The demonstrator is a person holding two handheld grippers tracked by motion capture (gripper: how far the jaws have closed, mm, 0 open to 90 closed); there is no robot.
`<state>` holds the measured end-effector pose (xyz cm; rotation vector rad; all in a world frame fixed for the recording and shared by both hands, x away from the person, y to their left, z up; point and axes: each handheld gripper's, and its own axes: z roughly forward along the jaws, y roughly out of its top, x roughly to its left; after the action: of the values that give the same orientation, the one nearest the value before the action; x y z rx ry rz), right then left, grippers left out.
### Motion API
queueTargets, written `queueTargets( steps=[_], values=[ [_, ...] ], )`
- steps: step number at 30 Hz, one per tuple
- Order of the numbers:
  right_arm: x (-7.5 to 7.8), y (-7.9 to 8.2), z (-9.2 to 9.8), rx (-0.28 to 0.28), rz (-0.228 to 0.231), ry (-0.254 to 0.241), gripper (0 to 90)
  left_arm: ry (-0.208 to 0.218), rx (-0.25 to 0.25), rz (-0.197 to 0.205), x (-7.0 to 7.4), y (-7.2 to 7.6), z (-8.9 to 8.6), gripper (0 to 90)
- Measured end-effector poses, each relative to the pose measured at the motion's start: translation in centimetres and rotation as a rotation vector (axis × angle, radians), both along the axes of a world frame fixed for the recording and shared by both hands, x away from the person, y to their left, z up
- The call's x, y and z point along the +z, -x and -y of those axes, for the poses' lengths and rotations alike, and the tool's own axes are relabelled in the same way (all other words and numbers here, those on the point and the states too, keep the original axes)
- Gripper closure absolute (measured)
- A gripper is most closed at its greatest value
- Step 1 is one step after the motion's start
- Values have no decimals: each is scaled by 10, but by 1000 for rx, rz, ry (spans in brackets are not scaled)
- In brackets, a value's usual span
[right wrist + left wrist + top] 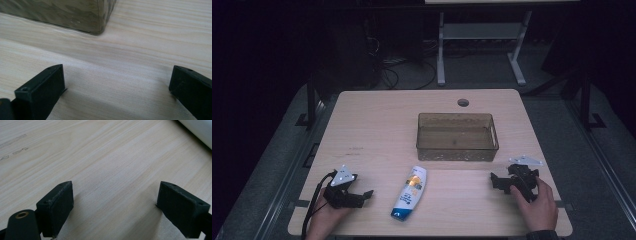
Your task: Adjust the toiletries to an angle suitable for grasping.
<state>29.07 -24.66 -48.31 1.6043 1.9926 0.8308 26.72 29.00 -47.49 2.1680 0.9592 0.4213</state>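
Both jaws wide, empty, low over table. Bottle lies between left gripper and right gripper; bin just ahead of right jaws. Likely best: close across bottle's narrow width.

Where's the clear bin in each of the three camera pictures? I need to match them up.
High view: the bin sits on the table's far half, right of center, beyond the bottle.
Left gripper view: the bin is not in it; a white edge at top right looks like the bottle.
Right gripper view: the bin's corner is at top left, ahead of the open jaws.
Shared landmark: the pale wood table.
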Motion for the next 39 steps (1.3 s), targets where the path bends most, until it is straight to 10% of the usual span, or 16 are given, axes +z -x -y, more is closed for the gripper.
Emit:
queueTargets(
  steps=[23, 39],
  values=[
    [0, 0, 0, 0, 0, 0, 0, 23, -31, -8, 17, 3, 6, 155],
    [0, 0, 0, -1, 0, 1, 0, 88, -107, -14, 37, 7, 18, 405]
  ],
)
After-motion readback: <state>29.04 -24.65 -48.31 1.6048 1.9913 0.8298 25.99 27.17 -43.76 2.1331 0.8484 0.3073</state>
